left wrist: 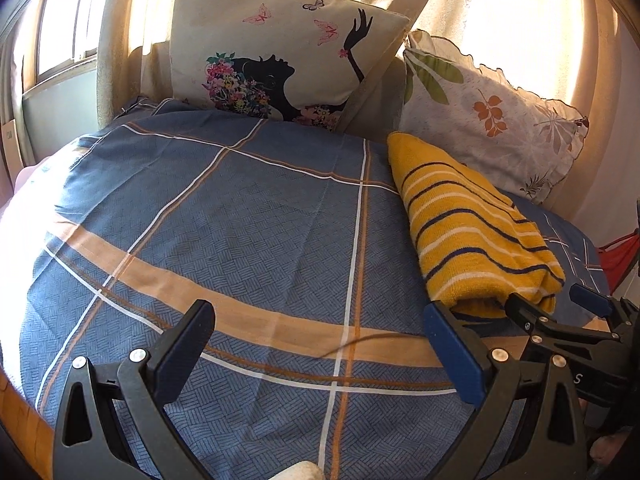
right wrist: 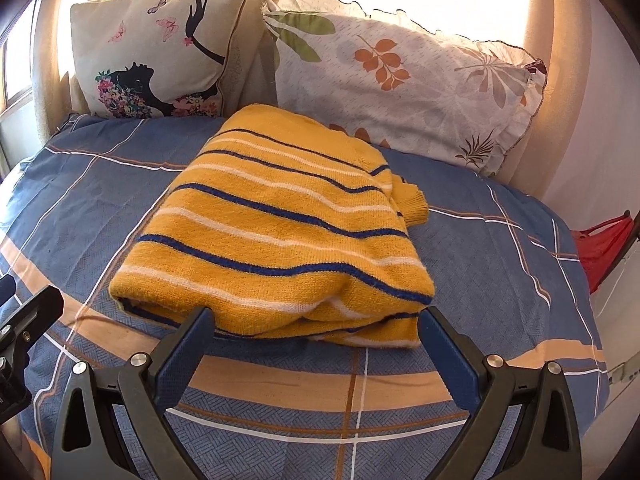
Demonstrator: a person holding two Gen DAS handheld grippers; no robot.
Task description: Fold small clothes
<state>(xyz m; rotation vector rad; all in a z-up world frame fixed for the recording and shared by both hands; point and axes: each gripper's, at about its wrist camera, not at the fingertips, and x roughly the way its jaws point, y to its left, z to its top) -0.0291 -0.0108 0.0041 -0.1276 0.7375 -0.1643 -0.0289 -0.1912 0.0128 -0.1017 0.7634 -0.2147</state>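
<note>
A yellow knit sweater (right wrist: 276, 236) with blue and white stripes lies folded in a thick stack on the blue checked bedsheet (right wrist: 492, 280). In the left wrist view the sweater (left wrist: 476, 232) lies at the right. My right gripper (right wrist: 316, 320) is open, its fingertips at the sweater's near edge, one at each side, not gripping it. It also shows in the left wrist view (left wrist: 548, 304) by the sweater's near end. My left gripper (left wrist: 320, 316) is open and empty over bare sheet, left of the sweater. Its edge shows in the right wrist view (right wrist: 36, 308).
A cream cushion with a woman's silhouette and butterflies (left wrist: 276, 56) and a leaf-print pillow (right wrist: 404, 76) lean against the sunlit curtain at the bed's head. A red object (right wrist: 600, 248) sits past the bed's right edge. A window (left wrist: 60, 24) is at far left.
</note>
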